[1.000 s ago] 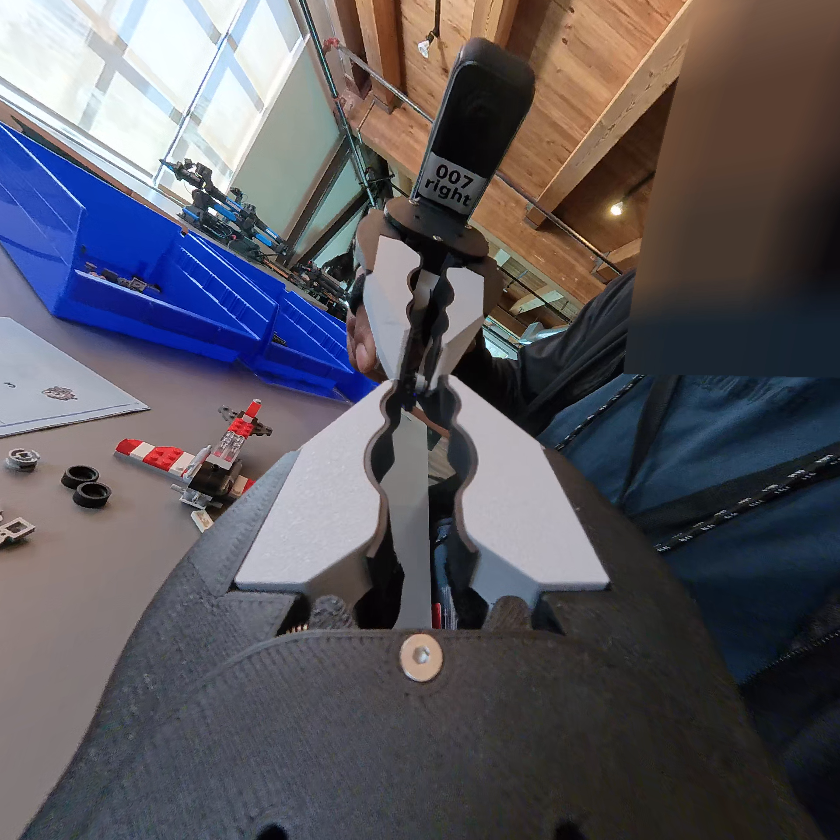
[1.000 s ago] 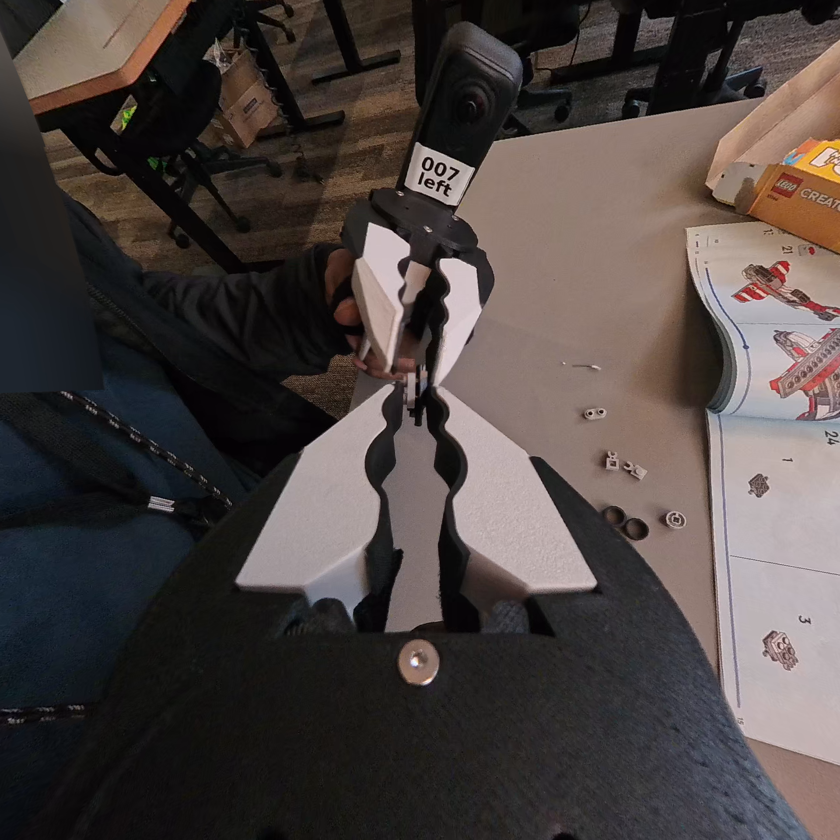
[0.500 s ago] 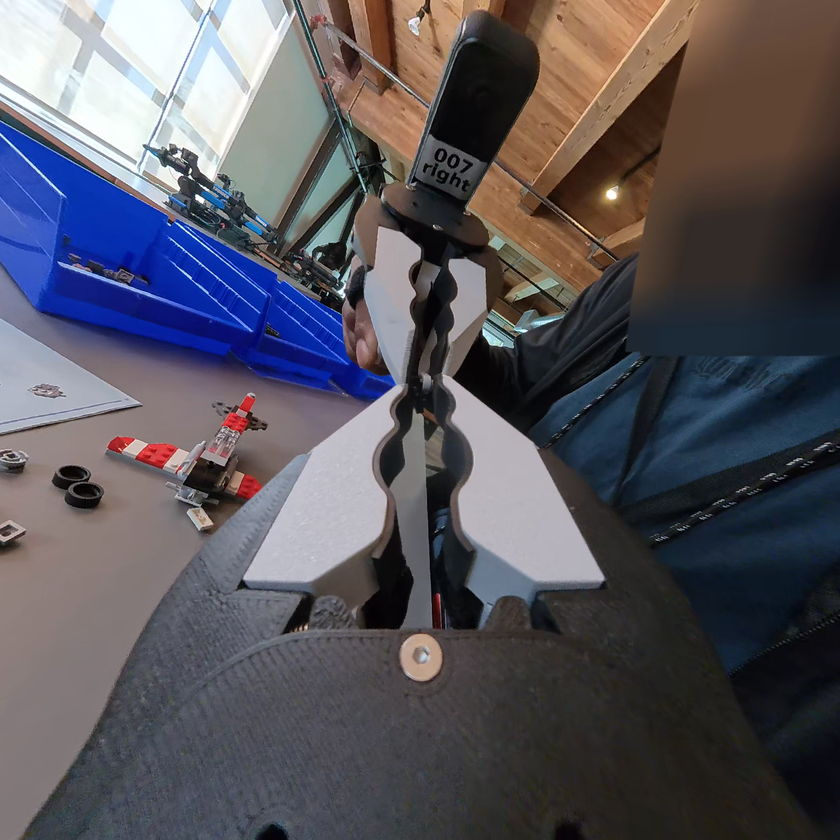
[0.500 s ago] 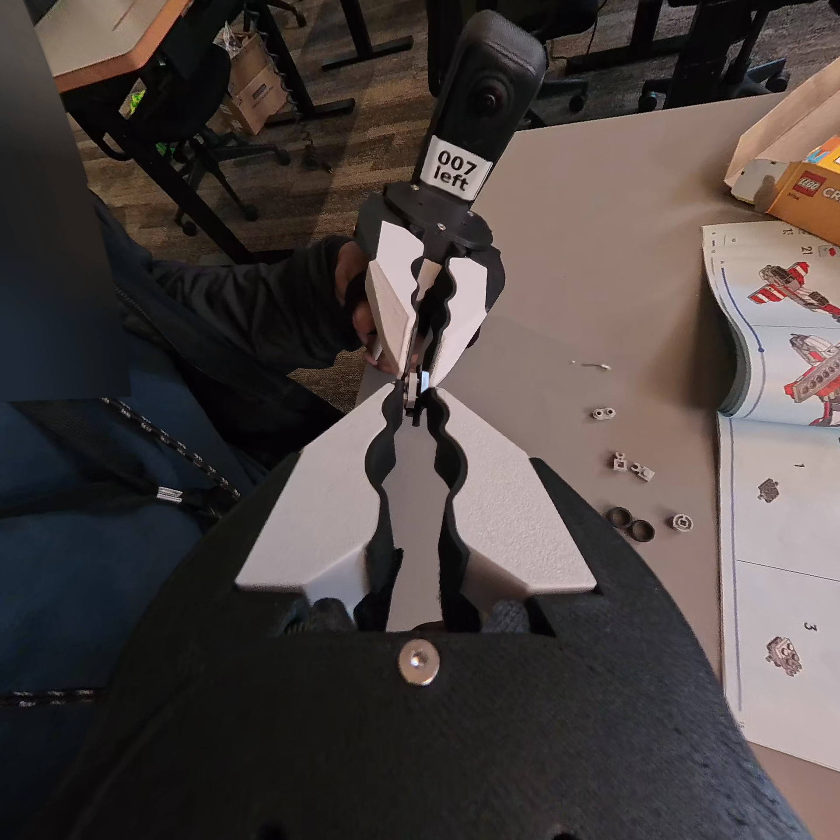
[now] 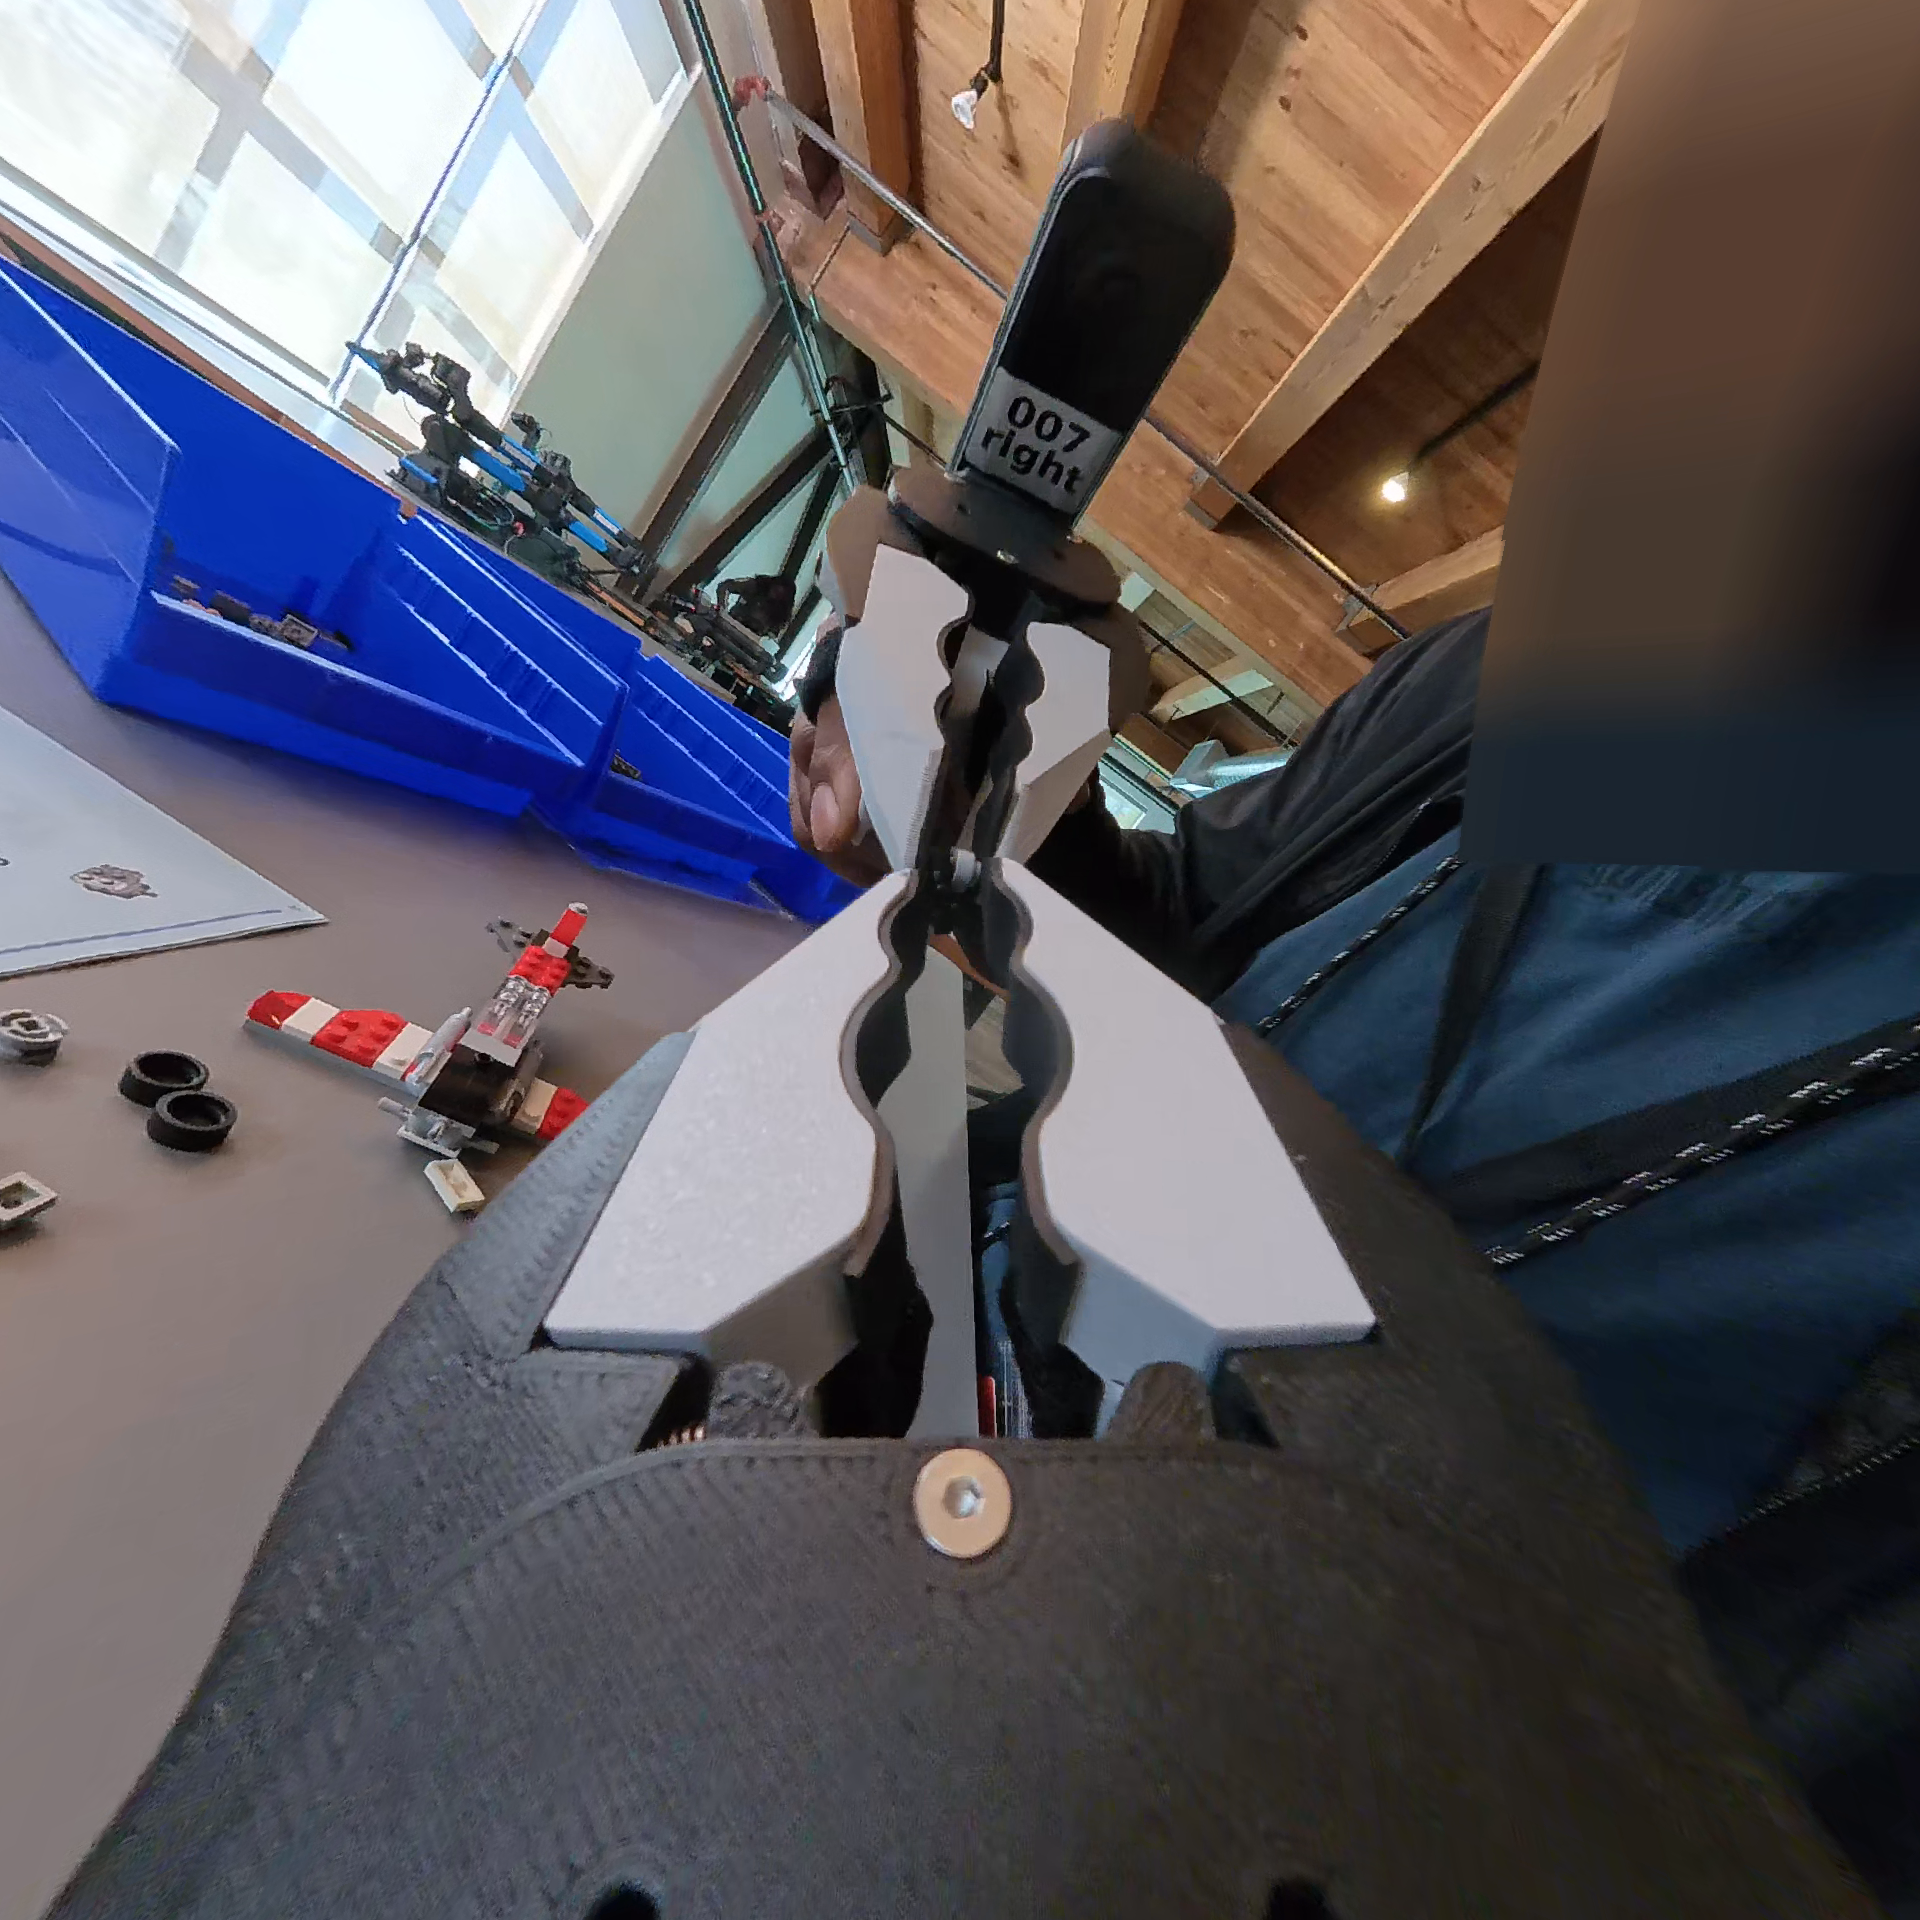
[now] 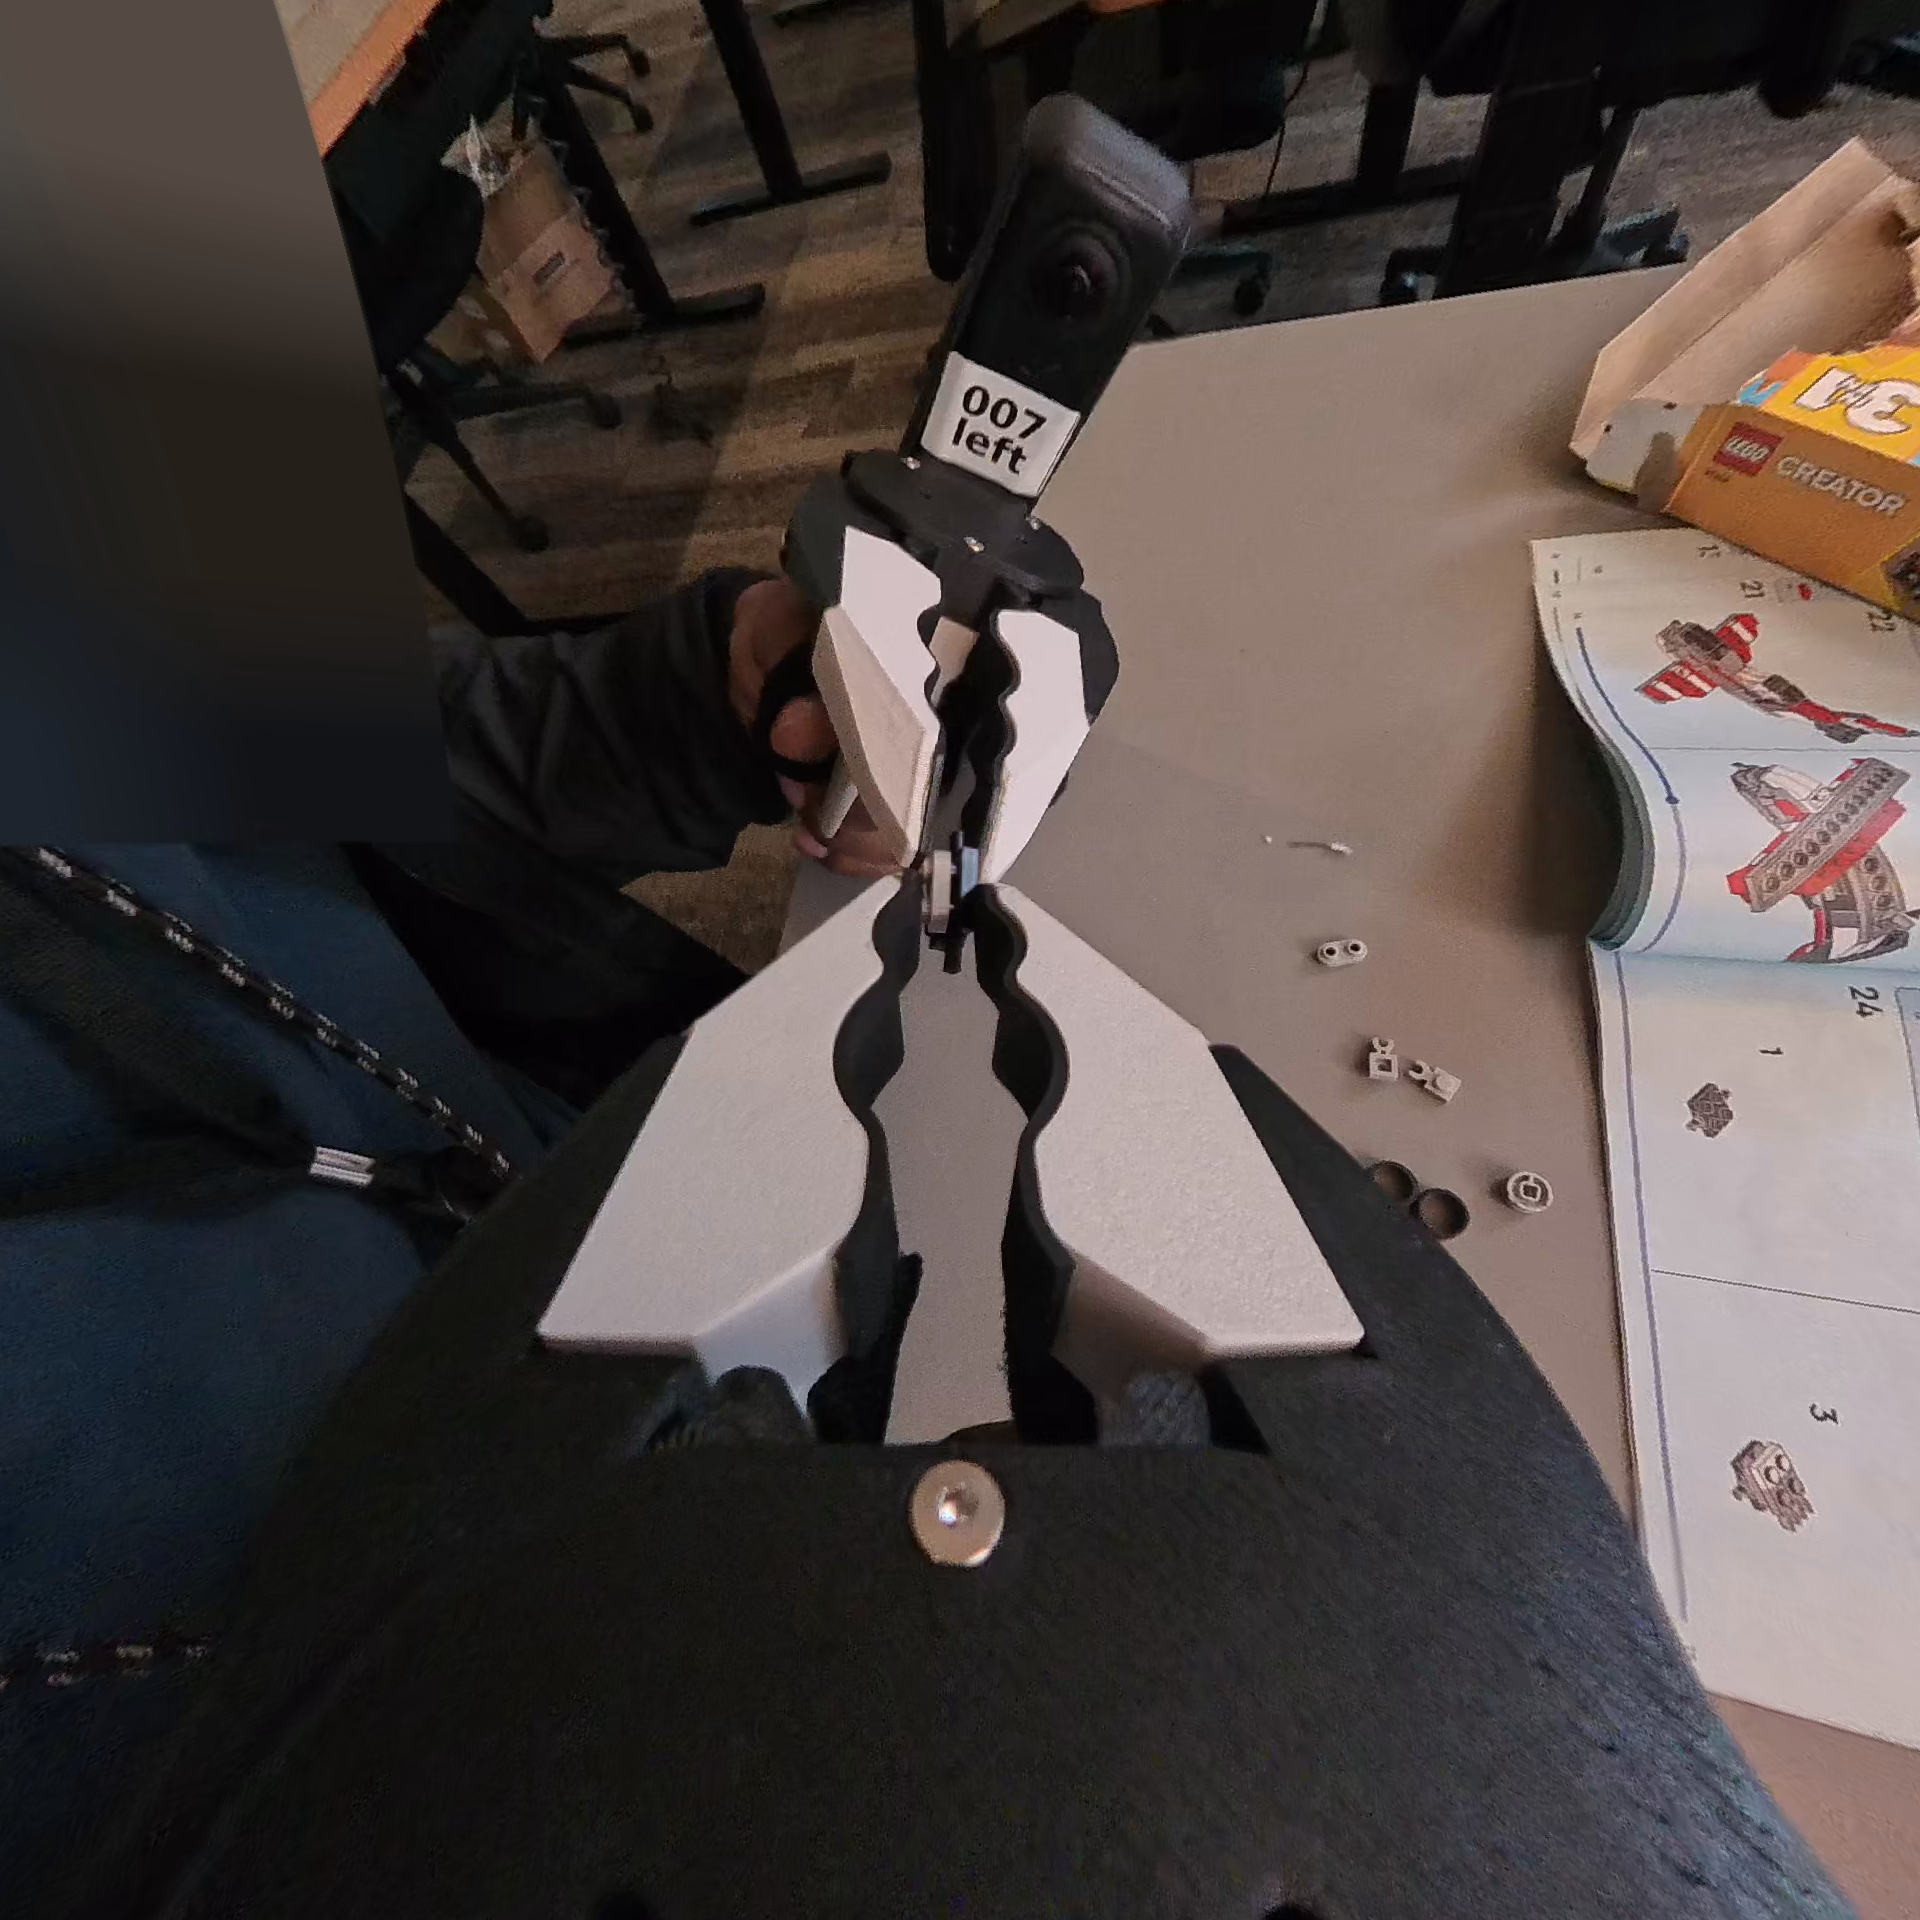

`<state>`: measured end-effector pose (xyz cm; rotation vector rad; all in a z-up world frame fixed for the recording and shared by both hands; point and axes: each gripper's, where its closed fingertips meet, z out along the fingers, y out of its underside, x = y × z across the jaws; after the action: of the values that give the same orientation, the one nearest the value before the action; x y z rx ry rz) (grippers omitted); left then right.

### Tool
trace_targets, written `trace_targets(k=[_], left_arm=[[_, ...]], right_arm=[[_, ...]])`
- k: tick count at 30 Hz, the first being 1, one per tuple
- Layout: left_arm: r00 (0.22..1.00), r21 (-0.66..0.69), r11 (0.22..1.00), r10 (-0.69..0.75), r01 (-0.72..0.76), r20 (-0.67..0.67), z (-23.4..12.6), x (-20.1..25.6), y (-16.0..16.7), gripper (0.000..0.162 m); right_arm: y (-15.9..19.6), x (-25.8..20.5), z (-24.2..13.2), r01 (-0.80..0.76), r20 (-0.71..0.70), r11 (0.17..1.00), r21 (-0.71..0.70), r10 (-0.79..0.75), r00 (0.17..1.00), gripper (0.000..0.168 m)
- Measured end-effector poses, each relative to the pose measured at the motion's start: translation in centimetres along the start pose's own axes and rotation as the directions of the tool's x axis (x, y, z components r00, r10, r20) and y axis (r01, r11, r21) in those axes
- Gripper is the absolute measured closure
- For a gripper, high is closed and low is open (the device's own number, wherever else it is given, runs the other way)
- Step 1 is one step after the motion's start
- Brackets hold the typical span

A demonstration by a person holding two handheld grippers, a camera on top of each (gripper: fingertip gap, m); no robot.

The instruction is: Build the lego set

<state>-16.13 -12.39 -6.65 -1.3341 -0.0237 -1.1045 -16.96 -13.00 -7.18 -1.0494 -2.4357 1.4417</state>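
Observation:
My two grippers meet tip to tip in the air over the table's near edge. In the left wrist view, my left gripper (image 5: pixel 948 891) is shut on a small black piece (image 5: pixel 938 902), and a tiny grey round stud (image 5: pixel 968 864) shows at the tips of the right gripper (image 5: pixel 961 847). In the right wrist view, my right gripper (image 6: pixel 951 920) is shut on a thin black piece (image 6: pixel 954 930) with a light grey round piece (image 6: pixel 938 883) against it, at the tips of the left gripper (image 6: pixel 940 844). I cannot tell which gripper holds which part.
A partly built red and white plane (image 5: pixel 447 1049), two black tyres (image 5: pixel 177 1101) and loose grey pieces (image 5: pixel 31 1039) lie on the grey table (image 5: pixel 208 1351). Blue bins (image 5: pixel 312 644) stand behind. An open instruction booklet (image 6: pixel 1766 935), an orange box (image 6: pixel 1808 457) and small grey parts (image 6: pixel 1413 1075) lie to the right.
Both grippers stay shut and tip to tip on the small pieces. The pair has shifted only slightly, with the views tilting a little.

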Motion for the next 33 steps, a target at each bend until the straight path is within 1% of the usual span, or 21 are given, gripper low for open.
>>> trace_targets(k=[6, 15, 21, 25, 30, 33], left_arm=[[1.0, -0.001, 1.0, 0.019, -0.019, -0.001, 0.0, 0.2, 0.0, 0.153], [0.998, 0.007, 0.999, 0.052, -0.052, -0.025, 0.2, 0.9, -0.2, 0.157], [0.991, -0.024, 0.991, 0.131, -0.131, -0.027, 0.4, 1.4, 0.1, 0.158], [0.982, -0.036, 0.982, 0.182, -0.184, -0.051, 0.6, 2.1, 0.3, 0.158], [0.973, -0.051, 0.975, 0.213, -0.218, -0.087, 0.7, 2.9, 0.6, 0.158], [0.974, -0.056, 0.974, 0.213, -0.218, -0.08, 0.7, 2.8, 0.7, 0.158]], right_arm=[[-0.4, 0.0, -0.2, -0.002, -0.012, 0.999, 0.045, 0.002, 1.0, 0.158], [-0.9, -0.7, -0.6, -0.039, 0.045, 0.994, 0.102, 0.034, 0.998, 0.158], [-0.9, -1.4, -0.8, -0.087, 0.123, 0.991, 0.107, 0.073, 0.99, 0.159], [-1.0, -2.2, -1.0, -0.134, 0.204, 0.985, 0.11, 0.11, 0.973, 0.159], [-1.1, -3.2, -1.1, -0.193, 0.308, 0.976, 0.102, 0.154, 0.939, 0.159], [-1.0, -3.2, -1.1, -0.213, 0.322, 0.972, 0.097, 0.172, 0.931, 0.159]])
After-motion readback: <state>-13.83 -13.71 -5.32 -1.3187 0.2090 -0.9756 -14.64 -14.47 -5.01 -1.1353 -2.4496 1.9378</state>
